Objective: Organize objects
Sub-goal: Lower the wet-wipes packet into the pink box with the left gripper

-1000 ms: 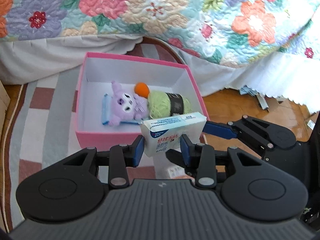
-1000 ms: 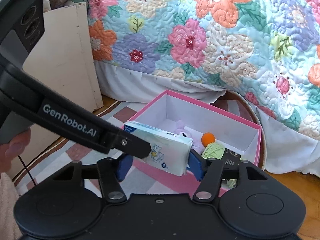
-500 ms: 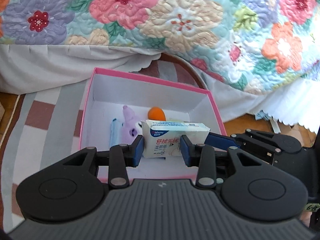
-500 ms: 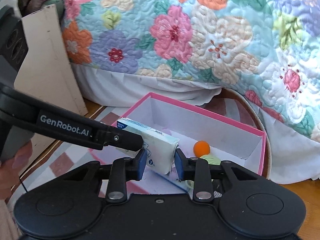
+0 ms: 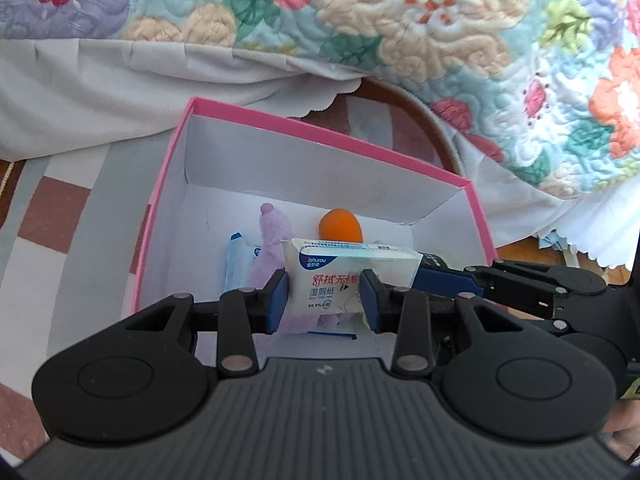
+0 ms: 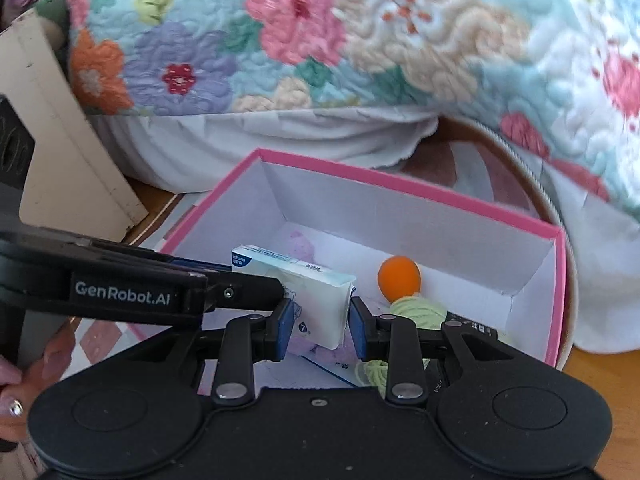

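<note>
Both hand-held grippers gripped one item: a white soft plastic pack of wet wipes (image 5: 336, 280) with blue and red print. Left hand-held gripper (image 5: 325, 306) clenched on the pack's lower face, blue pads pressing either side. Right hand-held gripper (image 6: 317, 329) clamped the pack's short end, coming in from 3 o'clock in the left view. The pack hung above the open pink cardboard box (image 5: 160, 216) with white inner walls, over its near half; whether it touched anything below couldn't be told.

Judgement: step in hand was lowering the pack into the box. To do it well, one gripper should probably let go first so the pack doesn't twist, then ease it down toward the bare white floor at 10 o'clock of the box, avoiding the toys. Film wrapper looked slick and squashy, so a firm but light squeeze; it may slip or dent.

In the box: a lilac fuzzy plush toy (image 5: 276, 240) under the pack, a smooth orange rounded ball (image 5: 341, 227) at 12 o'clock, a pale green yarn skein (image 6: 420, 312) with black label at 3 o'clock, and a flat blue-white sachet (image 5: 236, 260) at 9 o'clock. Box sat on a striped woven rug (image 5: 48, 216) beside a bed with a quilted floral bedspread (image 5: 400, 32).
</note>
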Demonstrator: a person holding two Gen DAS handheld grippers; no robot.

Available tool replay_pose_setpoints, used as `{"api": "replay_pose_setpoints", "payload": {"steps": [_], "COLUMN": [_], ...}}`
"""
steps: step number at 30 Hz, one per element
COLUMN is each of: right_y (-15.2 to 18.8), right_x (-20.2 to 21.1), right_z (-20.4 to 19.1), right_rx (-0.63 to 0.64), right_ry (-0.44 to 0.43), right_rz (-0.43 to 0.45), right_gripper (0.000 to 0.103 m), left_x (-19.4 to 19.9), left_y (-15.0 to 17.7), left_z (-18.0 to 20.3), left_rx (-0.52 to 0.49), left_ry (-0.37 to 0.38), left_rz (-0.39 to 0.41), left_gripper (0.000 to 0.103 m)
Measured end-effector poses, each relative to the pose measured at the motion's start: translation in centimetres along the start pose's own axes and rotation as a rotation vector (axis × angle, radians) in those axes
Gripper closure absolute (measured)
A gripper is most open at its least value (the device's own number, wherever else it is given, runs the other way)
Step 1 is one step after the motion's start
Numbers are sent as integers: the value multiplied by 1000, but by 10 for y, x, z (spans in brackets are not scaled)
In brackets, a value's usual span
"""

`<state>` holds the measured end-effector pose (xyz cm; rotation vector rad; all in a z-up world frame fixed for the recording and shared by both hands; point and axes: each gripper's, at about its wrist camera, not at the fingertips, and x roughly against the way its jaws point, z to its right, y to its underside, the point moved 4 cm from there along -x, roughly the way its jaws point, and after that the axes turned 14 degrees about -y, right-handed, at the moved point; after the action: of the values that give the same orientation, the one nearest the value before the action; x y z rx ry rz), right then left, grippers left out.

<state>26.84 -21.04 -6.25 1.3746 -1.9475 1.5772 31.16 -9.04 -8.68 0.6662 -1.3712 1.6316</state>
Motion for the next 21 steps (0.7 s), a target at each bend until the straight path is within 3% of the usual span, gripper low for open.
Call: {"api": "replay_pose_setpoints", "payload": {"steps": [6, 12, 21], "right_y": [4, 6, 6], "right_x": [-16, -17, 17], "right_z": [17, 22, 2], "right_rx": [-59, -74, 26], "right_ry": [12, 48, 55], "right_rz": [-33, -36, 27], "right_gripper": [66, 65, 62], "left_x": [-23, -25, 16], "left_y": [1, 4, 1], "left_z": [1, 5, 6], "left_rx": [17, 15, -35], "left_ry": [-22, -62, -99], "left_rz": [-39, 6, 89], "left_gripper": [67, 66, 66]}}
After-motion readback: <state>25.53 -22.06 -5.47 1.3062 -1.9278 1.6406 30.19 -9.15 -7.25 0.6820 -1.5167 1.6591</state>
